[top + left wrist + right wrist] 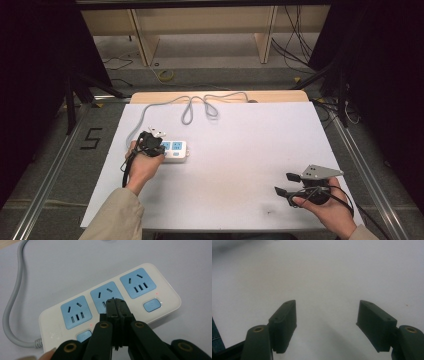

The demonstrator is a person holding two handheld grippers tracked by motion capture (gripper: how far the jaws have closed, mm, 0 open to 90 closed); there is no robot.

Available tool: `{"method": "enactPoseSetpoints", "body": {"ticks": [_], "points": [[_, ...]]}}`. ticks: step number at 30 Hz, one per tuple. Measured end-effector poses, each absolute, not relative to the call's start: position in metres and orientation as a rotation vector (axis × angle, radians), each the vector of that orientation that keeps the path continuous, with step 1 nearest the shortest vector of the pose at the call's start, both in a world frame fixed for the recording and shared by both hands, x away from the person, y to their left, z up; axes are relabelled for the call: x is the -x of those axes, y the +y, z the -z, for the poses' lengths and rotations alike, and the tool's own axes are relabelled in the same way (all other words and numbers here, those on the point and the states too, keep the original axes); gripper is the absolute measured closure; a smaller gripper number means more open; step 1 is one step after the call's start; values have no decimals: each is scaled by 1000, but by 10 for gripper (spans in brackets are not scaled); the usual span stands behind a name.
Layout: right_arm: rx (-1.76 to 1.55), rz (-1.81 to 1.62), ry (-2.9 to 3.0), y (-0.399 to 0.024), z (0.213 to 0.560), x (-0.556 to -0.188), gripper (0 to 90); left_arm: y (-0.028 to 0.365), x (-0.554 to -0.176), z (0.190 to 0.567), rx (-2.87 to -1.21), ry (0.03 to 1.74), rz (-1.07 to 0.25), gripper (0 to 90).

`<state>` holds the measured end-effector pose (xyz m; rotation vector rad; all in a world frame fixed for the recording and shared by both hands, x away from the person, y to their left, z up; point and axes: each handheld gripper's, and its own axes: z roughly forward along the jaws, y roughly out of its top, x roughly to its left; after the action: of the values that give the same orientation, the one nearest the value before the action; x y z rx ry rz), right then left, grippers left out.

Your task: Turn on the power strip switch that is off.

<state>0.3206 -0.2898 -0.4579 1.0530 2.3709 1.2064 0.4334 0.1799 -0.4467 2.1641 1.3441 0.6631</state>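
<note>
A white power strip (176, 151) with three blue sockets lies on the left part of the white table (235, 150). In the left gripper view the strip (168, 296) has a small blue button (152, 305) below each socket. My left gripper (159, 148) is over the strip's left end. Its jaws are shut with nothing between them, and the tips (116, 301) sit over the middle socket. My right gripper (284, 183) is held low at the table's front right. It stands open over bare white surface (327, 307).
The strip's grey cable (200, 103) runs to the back of the table and loops there; it also curves along the left of the left gripper view as the cable (12, 305). Floor cables lie beyond the table's far edge.
</note>
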Motion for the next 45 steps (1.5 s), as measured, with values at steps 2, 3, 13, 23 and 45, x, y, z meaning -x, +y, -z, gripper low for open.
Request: {"method": "enactPoseSetpoints", "body": {"ticks": [2, 3, 13, 23, 45], "points": [[-1053, -1206, 2371, -290, 458, -321, 322, 180, -434, 447, -2164, 1346, -661, 900], [-1053, -1206, 2372, -290, 458, -321, 322, 179, -434, 447, -2163, 1350, -658, 900], [-1054, -1205, 2373, -289, 458, -321, 322, 179, -440, 450, -2176, 1363, -632, 900], [-1054, -1203, 2372, -290, 458, -321, 322, 175, -443, 451, -2190, 1359, -624, 900], [-1052, -1201, 2372, -290, 458, -321, 322, 173, -442, 449, -2232, 1367, -618, 900]]}}
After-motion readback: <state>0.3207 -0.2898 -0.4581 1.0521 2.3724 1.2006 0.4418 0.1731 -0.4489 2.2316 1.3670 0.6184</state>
